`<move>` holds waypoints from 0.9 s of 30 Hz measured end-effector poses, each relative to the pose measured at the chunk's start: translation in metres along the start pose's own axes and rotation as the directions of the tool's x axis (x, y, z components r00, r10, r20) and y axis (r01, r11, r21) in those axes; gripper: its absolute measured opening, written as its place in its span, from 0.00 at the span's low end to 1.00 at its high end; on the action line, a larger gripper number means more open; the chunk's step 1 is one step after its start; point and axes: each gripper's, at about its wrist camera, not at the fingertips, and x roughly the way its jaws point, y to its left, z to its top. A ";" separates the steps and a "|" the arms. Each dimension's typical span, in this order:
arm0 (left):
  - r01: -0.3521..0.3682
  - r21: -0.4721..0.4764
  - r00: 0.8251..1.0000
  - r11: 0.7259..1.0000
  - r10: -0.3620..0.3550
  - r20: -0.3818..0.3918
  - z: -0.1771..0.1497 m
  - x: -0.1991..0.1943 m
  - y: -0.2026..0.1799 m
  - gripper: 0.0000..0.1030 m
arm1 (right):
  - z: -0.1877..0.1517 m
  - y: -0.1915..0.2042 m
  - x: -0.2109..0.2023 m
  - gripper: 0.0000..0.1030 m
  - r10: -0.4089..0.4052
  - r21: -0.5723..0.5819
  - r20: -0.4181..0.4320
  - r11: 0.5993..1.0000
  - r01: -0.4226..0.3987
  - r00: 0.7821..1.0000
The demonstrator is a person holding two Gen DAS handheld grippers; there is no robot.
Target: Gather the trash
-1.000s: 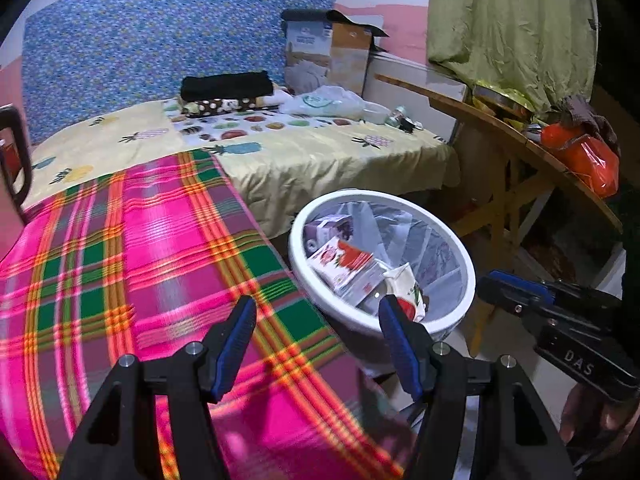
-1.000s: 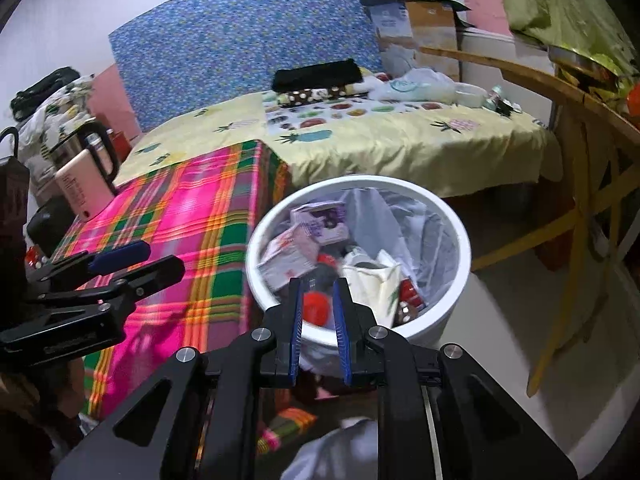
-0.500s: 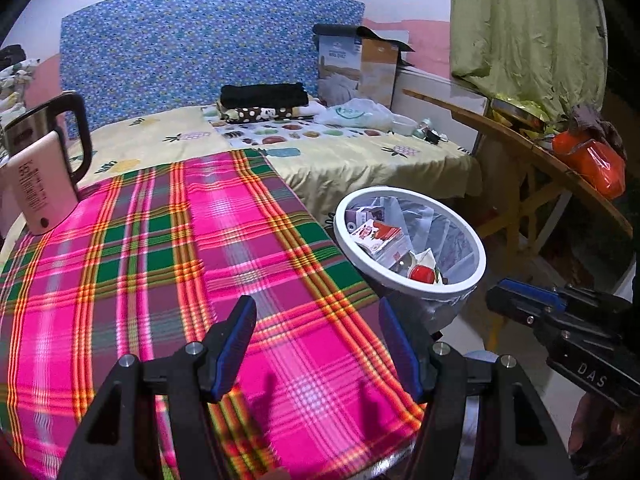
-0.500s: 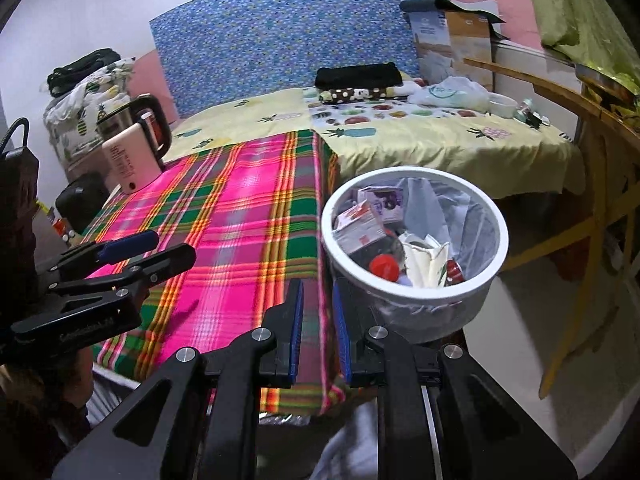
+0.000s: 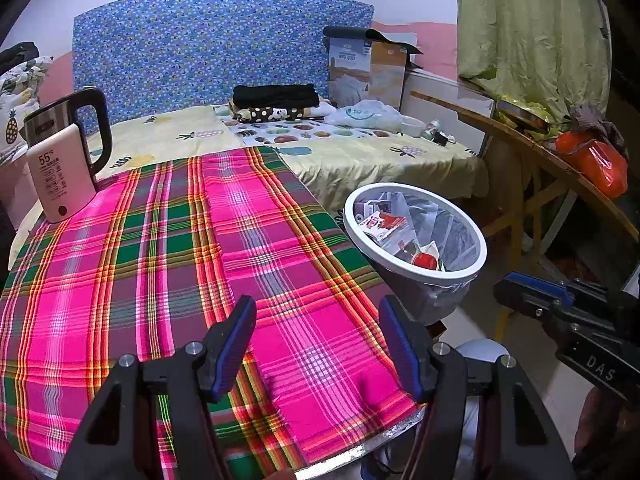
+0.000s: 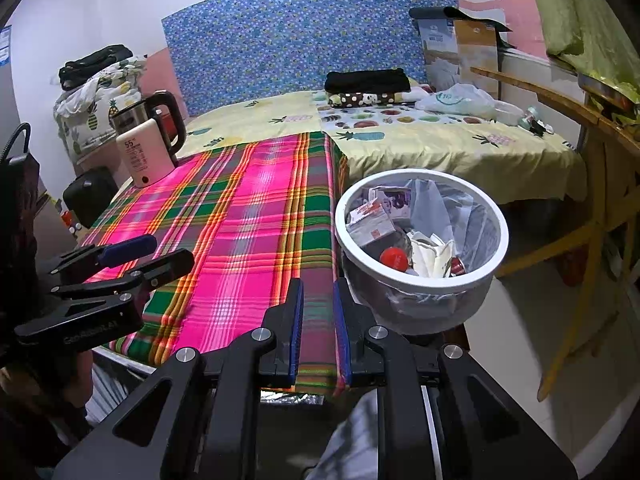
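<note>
A white trash bin (image 5: 474, 270) with a clear liner stands right of the plaid-covered table (image 5: 200, 260); it also shows in the right wrist view (image 6: 418, 280). It holds cartons, crumpled paper and a red cap (image 6: 394, 258). My left gripper (image 5: 318, 340) is open and empty over the table's near edge. My right gripper (image 6: 318, 322) has its jaws close together with a narrow gap and nothing between them, at the table's near corner just left of the bin. Each gripper shows in the other's view: the right one (image 5: 560, 304), the left one (image 6: 116, 256).
A white kettle (image 5: 64, 172) stands at the table's far left corner. A bed (image 5: 360, 148) with clothes and a plastic bag lies behind. A wooden table (image 5: 560, 168) with an orange bag stands to the right. A cardboard box (image 5: 368, 68) sits by the wall.
Both grippers have pulled back from the bin toward me and to the left. The bin now looks smaller and the table and kettle have come into view.
</note>
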 end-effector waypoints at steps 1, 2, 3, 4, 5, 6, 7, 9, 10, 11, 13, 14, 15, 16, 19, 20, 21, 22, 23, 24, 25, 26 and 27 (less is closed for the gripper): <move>-0.002 0.001 1.000 1.000 0.002 0.002 0.000 -0.001 -0.001 0.64 | 0.000 0.000 -0.001 0.15 0.000 0.000 0.002 1.000 0.000 1.000; -0.003 0.002 1.000 1.000 0.003 0.003 0.000 -0.001 -0.001 0.64 | 0.000 0.000 -0.001 0.15 0.000 0.000 0.004 1.000 0.000 1.000; -0.004 0.002 1.000 1.000 0.004 0.003 0.000 -0.001 -0.001 0.64 | -0.001 0.000 -0.002 0.15 0.000 -0.001 0.005 1.000 0.000 1.000; -0.003 0.003 1.000 1.000 0.003 0.003 0.000 -0.002 -0.002 0.64 | -0.001 0.001 -0.002 0.15 0.000 -0.001 0.005 1.000 0.000 1.000; -0.004 0.002 1.000 1.000 0.004 0.003 0.000 -0.002 -0.002 0.64 | -0.001 0.001 -0.002 0.15 0.000 0.000 0.006 1.000 0.000 1.000; -0.004 0.003 1.000 1.000 0.004 0.003 0.000 -0.002 -0.002 0.64 | -0.001 0.001 -0.002 0.15 0.000 -0.001 0.005 1.000 0.000 1.000; -0.004 0.003 1.000 1.000 0.004 0.003 0.000 -0.002 -0.002 0.64 | -0.001 0.001 -0.002 0.15 0.000 -0.001 0.005 1.000 0.000 1.000; -0.004 0.003 1.000 1.000 0.004 0.003 0.000 -0.002 -0.002 0.64 | -0.001 0.001 -0.002 0.15 0.000 -0.002 0.007 1.000 0.000 1.000; -0.004 0.003 1.000 1.000 0.004 0.003 0.000 -0.002 -0.002 0.64 | -0.001 0.001 -0.002 0.15 0.000 -0.001 0.007 1.000 0.000 1.000; -0.005 0.003 1.000 1.000 0.005 0.004 0.000 -0.002 -0.002 0.64 | -0.001 0.001 -0.002 0.15 0.000 -0.001 0.007 1.000 0.000 1.000; -0.004 0.002 1.000 1.000 0.004 0.003 0.000 -0.002 -0.002 0.64 | -0.001 0.001 -0.002 0.15 0.001 -0.002 0.007 1.000 0.000 1.000; -0.004 0.002 1.000 1.000 0.004 0.003 0.000 -0.002 -0.002 0.64 | -0.001 0.001 -0.002 0.15 0.001 -0.001 0.007 1.000 -0.001 1.000; -0.005 0.002 1.000 1.000 0.005 0.003 0.000 -0.002 -0.002 0.64 | -0.001 0.001 -0.002 0.15 0.001 -0.001 0.007 1.000 -0.001 1.000; -0.005 0.003 1.000 1.000 0.005 0.004 0.000 -0.002 -0.002 0.64 | -0.001 0.001 -0.002 0.15 0.000 -0.001 0.008 1.000 0.000 1.000; -0.006 0.003 1.000 1.000 0.006 0.004 0.000 -0.002 -0.002 0.64 | -0.001 0.001 -0.003 0.15 0.001 -0.001 0.009 1.000 0.000 1.000; -0.008 0.004 1.000 1.000 0.008 0.004 0.000 -0.003 -0.003 0.64 | -0.001 0.001 -0.003 0.15 0.000 -0.001 0.009 1.000 0.000 1.000; -0.007 0.004 1.000 1.000 0.007 0.005 0.000 -0.003 -0.003 0.64 | -0.001 0.001 -0.003 0.15 0.000 -0.001 0.009 1.000 0.000 1.000; -0.006 0.004 1.000 1.000 0.006 0.005 0.000 -0.004 -0.003 0.64 | -0.001 0.001 -0.003 0.15 0.000 -0.001 0.008 1.000 0.000 1.000; -0.006 0.005 1.000 1.000 0.006 0.006 0.000 -0.005 -0.003 0.64 | -0.001 0.001 -0.003 0.15 0.000 -0.001 0.009 1.000 0.000 1.000; -0.007 0.006 1.000 1.000 0.007 0.007 0.000 -0.005 -0.003 0.64 | -0.001 0.001 -0.003 0.15 0.001 -0.002 0.010 1.000 -0.001 1.000; -0.007 0.006 1.000 1.000 0.007 0.006 0.000 -0.006 -0.004 0.64 | -0.001 0.001 -0.004 0.15 0.000 -0.003 0.011 1.000 0.000 1.000; -0.007 0.007 1.000 1.000 0.007 0.006 0.000 -0.006 -0.004 0.64 | -0.001 0.001 -0.004 0.15 0.001 -0.002 0.011 1.000 -0.001 1.000; -0.007 0.006 1.000 1.000 0.007 0.005 0.000 -0.006 -0.004 0.64 | -0.001 0.001 -0.004 0.15 0.001 -0.002 0.011 1.000 -0.001 1.000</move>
